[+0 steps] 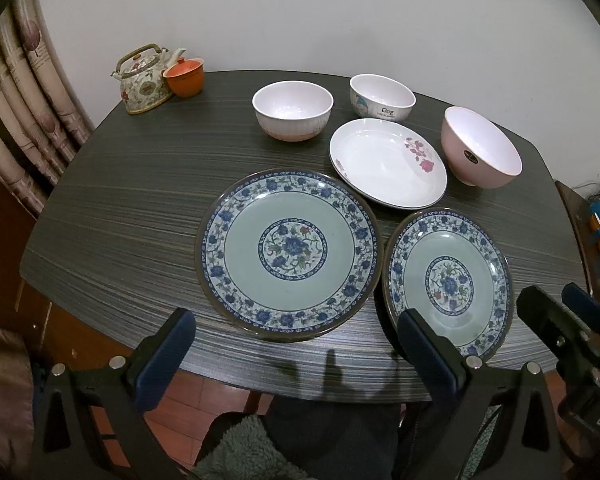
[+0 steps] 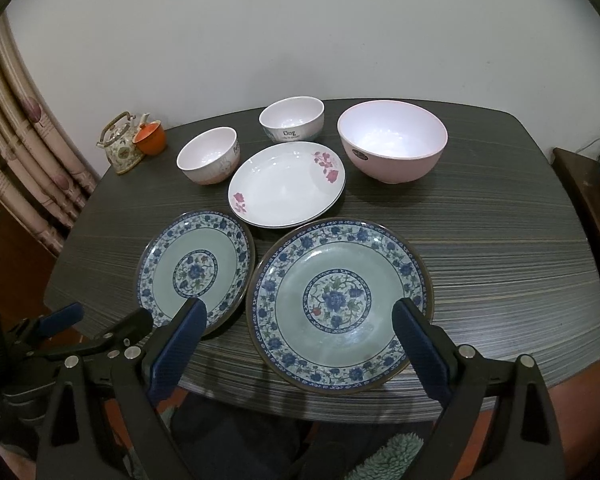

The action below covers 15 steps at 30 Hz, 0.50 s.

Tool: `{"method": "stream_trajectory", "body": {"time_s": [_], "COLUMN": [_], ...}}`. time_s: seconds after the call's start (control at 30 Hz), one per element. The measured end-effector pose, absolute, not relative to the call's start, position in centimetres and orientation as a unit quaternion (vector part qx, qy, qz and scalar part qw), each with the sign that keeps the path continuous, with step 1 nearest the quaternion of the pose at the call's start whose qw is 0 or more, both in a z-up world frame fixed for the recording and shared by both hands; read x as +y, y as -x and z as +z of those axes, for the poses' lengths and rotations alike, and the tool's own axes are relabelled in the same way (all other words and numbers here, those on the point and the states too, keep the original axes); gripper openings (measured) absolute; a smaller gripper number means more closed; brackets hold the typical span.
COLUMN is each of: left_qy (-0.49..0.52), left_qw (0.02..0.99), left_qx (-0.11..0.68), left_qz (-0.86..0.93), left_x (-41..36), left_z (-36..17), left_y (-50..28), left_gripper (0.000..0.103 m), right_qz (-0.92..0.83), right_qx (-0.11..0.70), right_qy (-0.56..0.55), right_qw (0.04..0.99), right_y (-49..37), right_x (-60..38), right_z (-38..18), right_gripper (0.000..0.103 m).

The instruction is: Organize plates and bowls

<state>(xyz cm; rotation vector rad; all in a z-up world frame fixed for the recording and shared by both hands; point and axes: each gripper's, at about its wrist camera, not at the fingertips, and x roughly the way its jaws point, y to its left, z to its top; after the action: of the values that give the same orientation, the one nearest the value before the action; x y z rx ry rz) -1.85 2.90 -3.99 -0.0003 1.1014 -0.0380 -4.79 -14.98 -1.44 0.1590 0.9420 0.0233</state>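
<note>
A dark wood-grain table (image 2: pixel 500 240) holds, left of the white rose-patterned plate (image 2: pixel 286 186), a ribbed white bowl (image 2: pixel 208 156); behind it, a "Dog" bowl (image 2: pixel 292 122); right, a large pink bowl (image 2: pixel 392 140). Nearer: two blue-floral plates (image 2: pixel 194 268) (image 2: pixel 340 306). The left gripper (image 1: pixel 296 344) and right gripper (image 2: pixel 300 332) hover wide open, empty.

Your left gripper (image 1: pixel 296 330) hangs tilted downward, jaws spread wide with nothing between the pads. Your right gripper (image 2: pixel 300 320) sits just beside it, angled down likewise, its jaws also wide apart and empty.
</note>
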Motion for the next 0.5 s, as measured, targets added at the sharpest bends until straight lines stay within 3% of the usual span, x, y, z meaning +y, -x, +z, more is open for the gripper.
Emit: {"method": "stream_trajectory", "body": {"time_s": [0.5], "left_qy": [0.11], "left_qw": [0.848], "left_qx": [0.516], "left_qz": [-0.051], "left_x": [7.9], "left_z": [-4.6], "left_y": [-0.3], "left_gripper": [0.103], "right_qz": [0.087], "right_qx": [0.45], "right_qy": [-0.079], "right_qw": [0.885], "right_y": [4.4], "right_x": [-13.4], "right_z": [-1.8], "right_gripper": [0.092]}}
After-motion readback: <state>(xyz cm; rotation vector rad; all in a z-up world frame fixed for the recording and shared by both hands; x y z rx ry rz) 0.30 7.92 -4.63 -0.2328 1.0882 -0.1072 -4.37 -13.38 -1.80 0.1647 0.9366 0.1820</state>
